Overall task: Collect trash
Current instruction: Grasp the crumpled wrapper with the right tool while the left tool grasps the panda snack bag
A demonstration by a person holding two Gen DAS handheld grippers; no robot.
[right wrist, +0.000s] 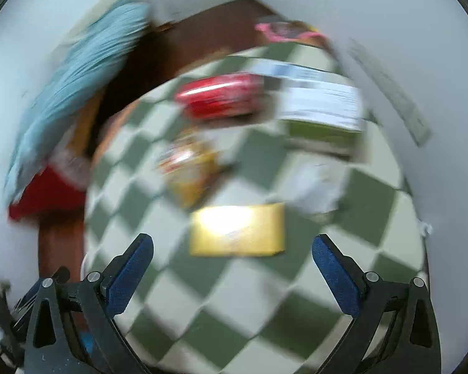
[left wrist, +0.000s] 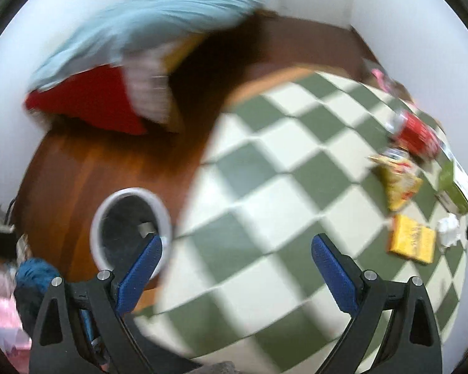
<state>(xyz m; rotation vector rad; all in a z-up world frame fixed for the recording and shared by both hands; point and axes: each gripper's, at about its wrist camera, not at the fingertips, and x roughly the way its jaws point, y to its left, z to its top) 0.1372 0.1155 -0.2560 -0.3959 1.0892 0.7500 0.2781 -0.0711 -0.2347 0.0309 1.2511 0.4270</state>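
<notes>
Trash lies on a green-and-white checked tabletop (left wrist: 265,205). In the left wrist view, at the right, I see a red can (left wrist: 415,134), a yellow snack bag (left wrist: 397,184), a yellow box (left wrist: 411,240), crumpled white paper (left wrist: 449,230) and a green carton (left wrist: 455,187). A white-rimmed bin (left wrist: 131,227) stands on the floor left of the table. My left gripper (left wrist: 237,246) is open over the table edge, holding nothing. In the blurred right wrist view, my right gripper (right wrist: 232,246) is open just short of the yellow box (right wrist: 237,230), with the snack bag (right wrist: 190,171), red can (right wrist: 221,96), carton (right wrist: 321,106) and paper (right wrist: 318,187) beyond.
A wooden floor (left wrist: 87,168) lies left of the table. A light blue cloth (left wrist: 159,31) and a red cushion (left wrist: 87,106) sit on something beyond it. A pink object (right wrist: 284,31) is at the table's far edge. White walls surround the scene.
</notes>
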